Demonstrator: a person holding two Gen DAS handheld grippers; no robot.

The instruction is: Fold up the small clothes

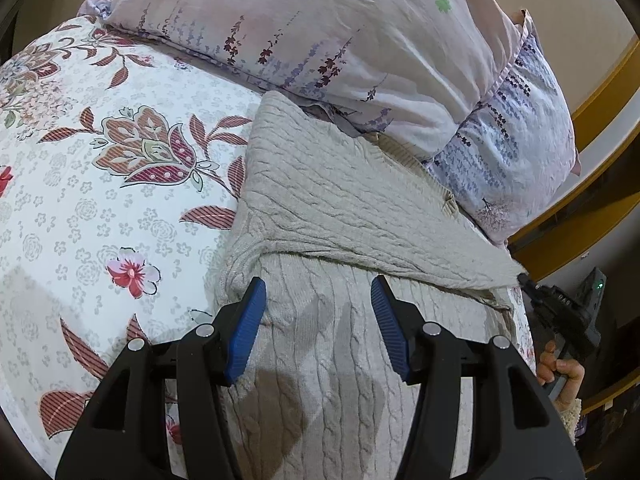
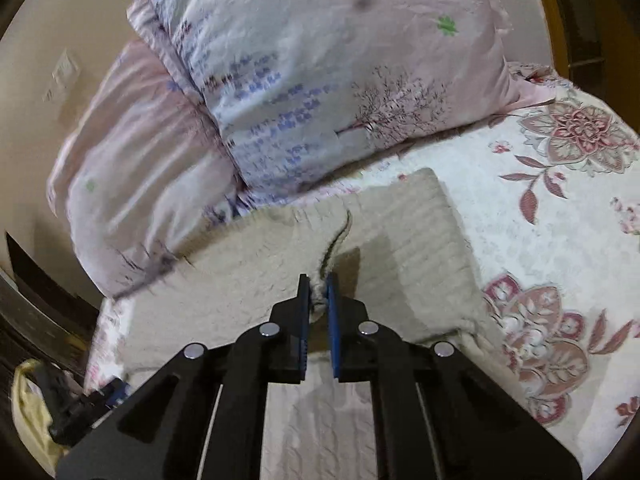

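A grey cable-knit sweater [image 1: 332,216] lies on the floral bedspread, its upper part folded over the lower part. My left gripper [image 1: 319,292] is open and empty, hovering just above the sweater's lower part. My right gripper [image 2: 318,286] is shut on an edge of the sweater [image 2: 260,280] and holds it lifted; it also shows at the right edge of the left wrist view [image 1: 560,308], pinching the sweater's far corner. The left gripper shows at the lower left of the right wrist view [image 2: 92,404].
Two pink-and-lilac printed pillows [image 1: 320,28] [image 2: 320,80] lie against the sweater's far edge. The floral bedspread [image 1: 100,200] [image 2: 560,240] stretches to one side. A wooden bed frame [image 1: 592,184] and a beige wall stand beyond the pillows.
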